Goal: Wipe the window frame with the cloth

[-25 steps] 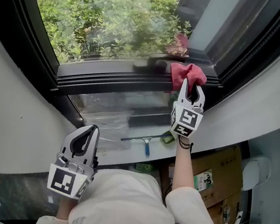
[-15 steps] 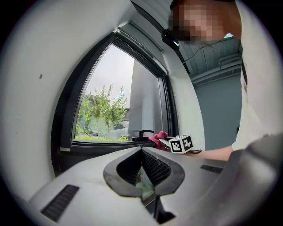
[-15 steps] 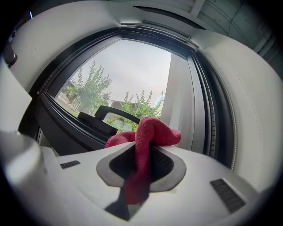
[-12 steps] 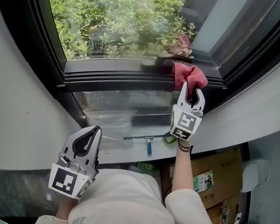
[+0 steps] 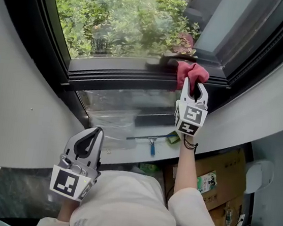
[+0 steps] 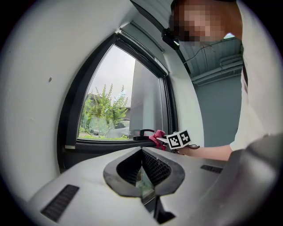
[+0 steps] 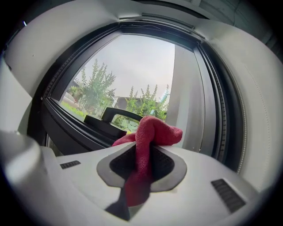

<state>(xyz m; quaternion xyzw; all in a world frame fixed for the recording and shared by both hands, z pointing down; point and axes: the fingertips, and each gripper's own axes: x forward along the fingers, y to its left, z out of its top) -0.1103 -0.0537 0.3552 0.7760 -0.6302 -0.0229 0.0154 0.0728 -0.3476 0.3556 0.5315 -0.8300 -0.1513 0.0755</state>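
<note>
Two grippers show in the head view. The right gripper (image 5: 193, 84) is clamped on the red cloth (image 5: 191, 71). The bunched end of the cloth lies against the lower rail of the dark window frame (image 5: 115, 77), near the frame's right corner and just beside the black window handle (image 5: 160, 62). The left gripper (image 5: 94, 131) is held well below the window frame and apart from it. A blue-handled squeegee (image 5: 151, 141) lies on a surface below the frame.

Left gripper view: the jaws meet with nothing between them. Beyond them, the cloth (image 6: 155, 137) sits on the lower rail of the window frame (image 6: 106, 145).

Right gripper view: the jaws are closed on the cloth (image 7: 148, 141). One fold sticks out past the fingertips toward the window frame (image 7: 70, 128). The window handle (image 7: 116, 115) sits on the frame's lower rail.
</note>
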